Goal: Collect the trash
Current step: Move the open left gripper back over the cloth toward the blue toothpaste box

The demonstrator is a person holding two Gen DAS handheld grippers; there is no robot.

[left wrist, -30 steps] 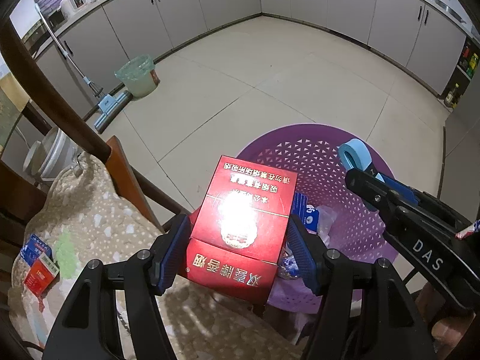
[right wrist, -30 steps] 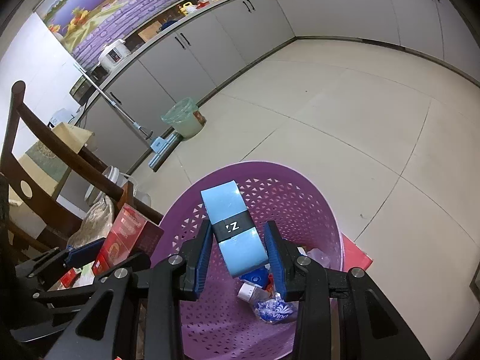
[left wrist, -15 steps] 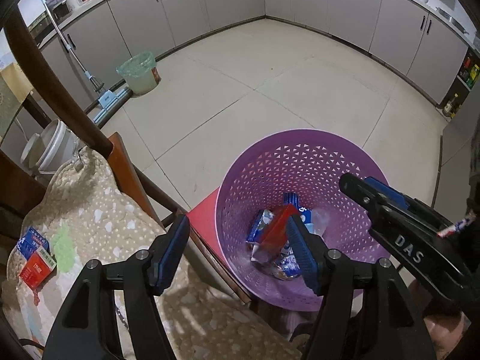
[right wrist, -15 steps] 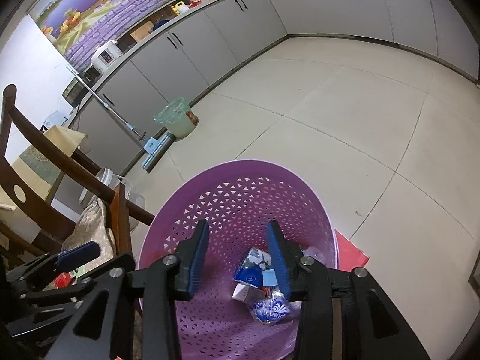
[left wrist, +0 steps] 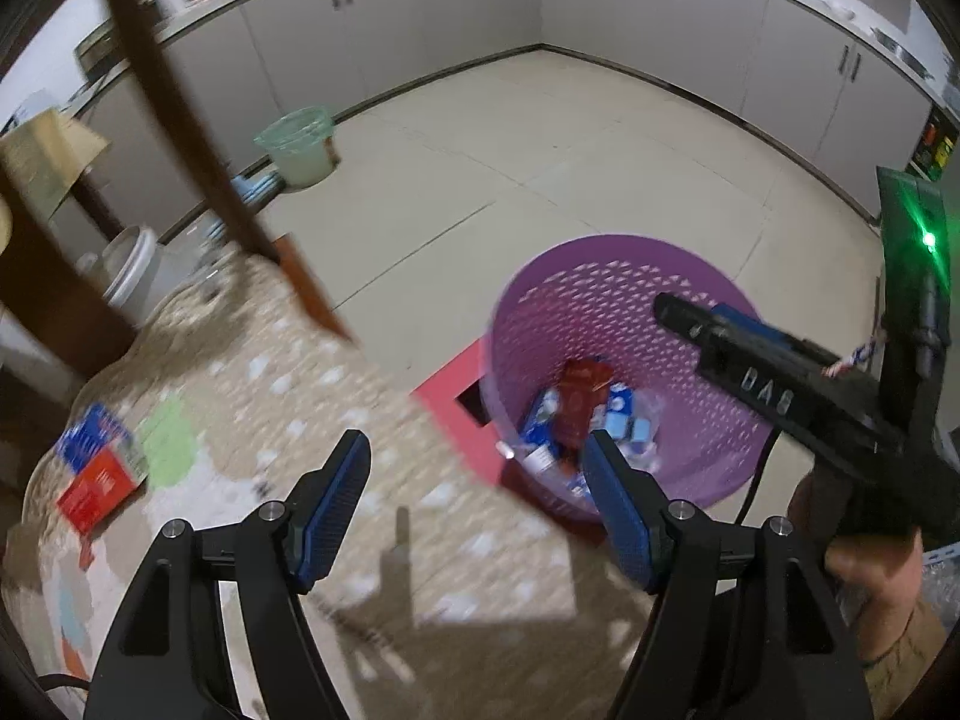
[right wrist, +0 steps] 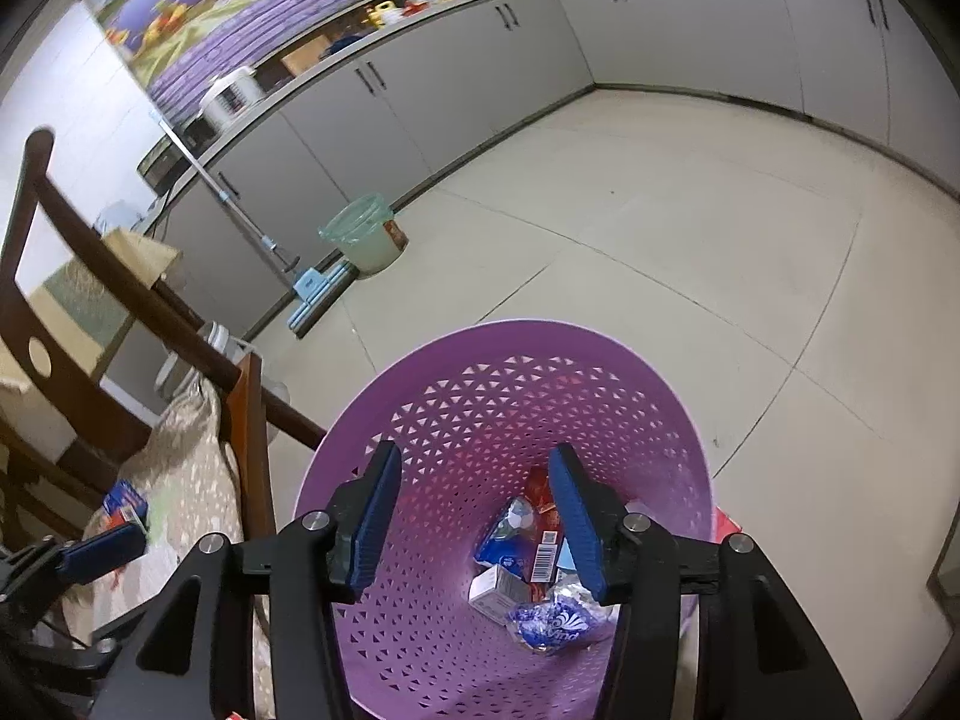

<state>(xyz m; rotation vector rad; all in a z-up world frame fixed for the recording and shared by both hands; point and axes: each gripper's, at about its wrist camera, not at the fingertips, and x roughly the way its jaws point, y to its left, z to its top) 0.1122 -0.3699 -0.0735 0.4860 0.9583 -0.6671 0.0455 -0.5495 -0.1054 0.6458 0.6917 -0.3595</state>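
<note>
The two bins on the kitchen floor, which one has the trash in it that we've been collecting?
The purple basket beneath the open right gripper. It holds the red box and wrappers. The pale green bin stands apart by the cabinets.

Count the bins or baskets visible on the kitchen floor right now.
2: the purple basket under the right gripper, holding trash, and a green bin by the cabinets. Others may be hidden.

My left hand-held gripper (left wrist: 474, 504) has let go of the red carton (left wrist: 577, 405), now lying in the purple basket (left wrist: 624, 258); my right hand-held gripper (right wrist: 474, 519) dropped its blue box and gapes wide.
</note>
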